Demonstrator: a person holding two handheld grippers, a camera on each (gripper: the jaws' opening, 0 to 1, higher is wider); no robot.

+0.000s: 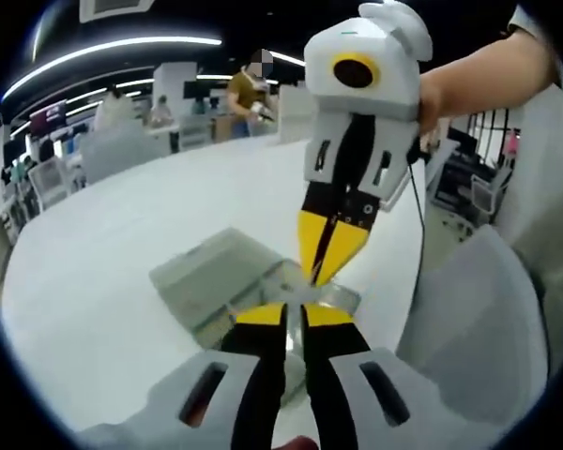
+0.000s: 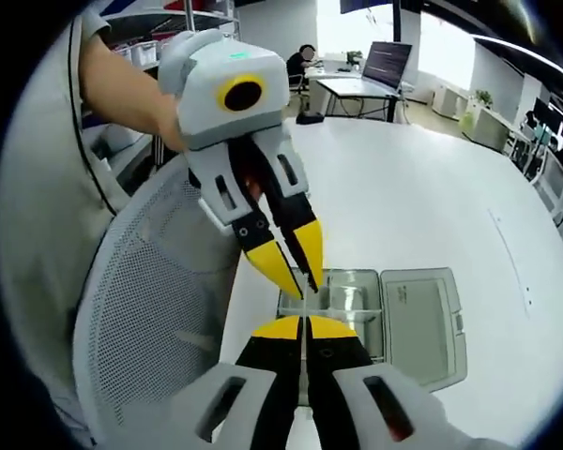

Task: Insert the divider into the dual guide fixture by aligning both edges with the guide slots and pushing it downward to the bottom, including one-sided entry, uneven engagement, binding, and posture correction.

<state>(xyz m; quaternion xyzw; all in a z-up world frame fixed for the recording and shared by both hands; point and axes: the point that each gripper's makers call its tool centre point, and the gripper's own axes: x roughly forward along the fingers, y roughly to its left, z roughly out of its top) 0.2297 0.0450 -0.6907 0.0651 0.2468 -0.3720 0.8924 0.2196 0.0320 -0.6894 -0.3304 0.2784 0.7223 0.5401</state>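
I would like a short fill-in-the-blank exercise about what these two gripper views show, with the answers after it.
1. Both grippers have fingertips coloured ____.
2. The left gripper and the right gripper meet tip to tip on a thin clear ____.
3. Under them sits a grey box whose hinged lid lies ____.
4. The box stands on a ____ table.

Answers: yellow; divider; open; white
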